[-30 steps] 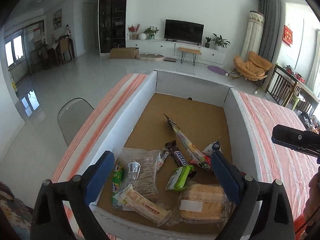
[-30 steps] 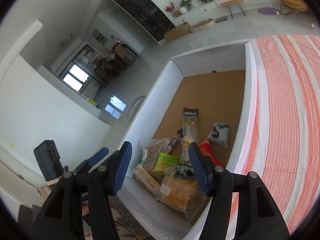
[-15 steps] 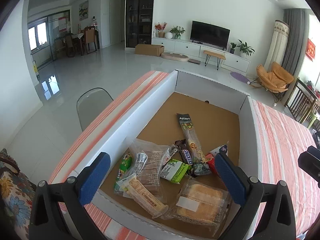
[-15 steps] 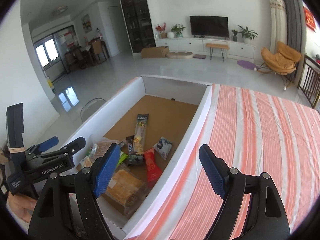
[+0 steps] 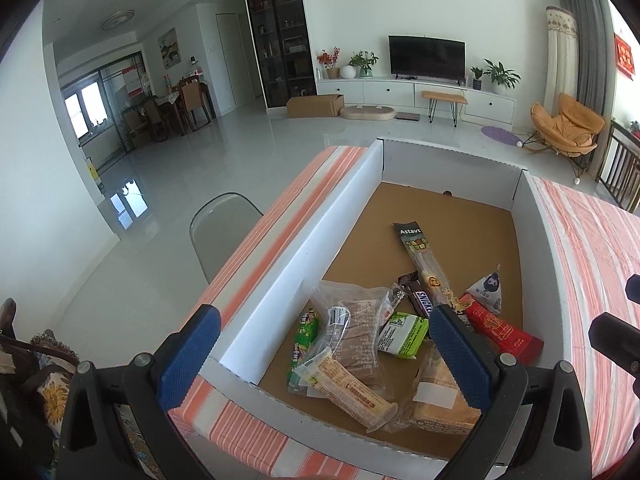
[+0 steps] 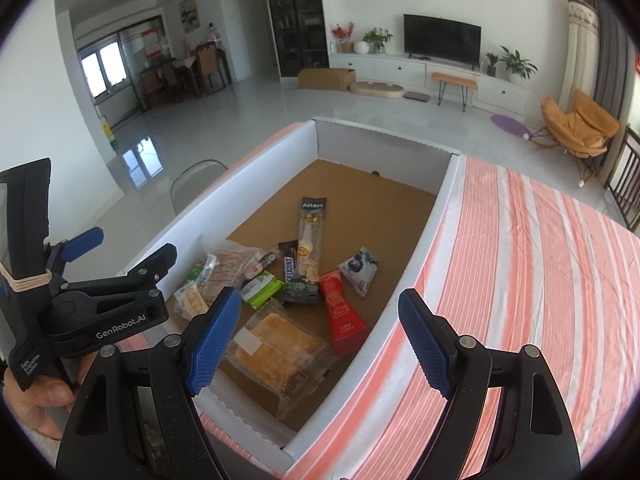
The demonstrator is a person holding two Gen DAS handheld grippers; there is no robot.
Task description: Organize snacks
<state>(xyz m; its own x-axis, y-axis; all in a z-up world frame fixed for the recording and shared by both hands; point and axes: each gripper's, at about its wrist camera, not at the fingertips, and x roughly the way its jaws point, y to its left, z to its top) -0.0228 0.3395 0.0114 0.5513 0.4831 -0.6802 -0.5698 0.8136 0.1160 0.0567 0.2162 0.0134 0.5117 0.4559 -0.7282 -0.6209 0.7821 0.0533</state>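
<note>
Daylight is flooding both views, pouring in from the windows [image 5: 86,110] at nine o'clock and mirroring as glare on the glossy floor [image 5: 132,200]. Whites are washing out toward three o'clock. Fisheye distortion is bending straight walls, and black vignetting is eating every corner. Shadows inside the box [image 6: 416,248] are staying soft. Focus is holding sharp throughout; no motion blur is showing.

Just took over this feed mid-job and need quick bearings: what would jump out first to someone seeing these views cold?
The big white cardboard box on the orange-striped tablecloth, with snacks heaped at its near end. A long Astavt stick pack points up the bare brown floor, and a red packet lies beside it. Both grippers hover open and hold nothing, the left gripper over the pile, the right gripper over the box's right wall.
</note>
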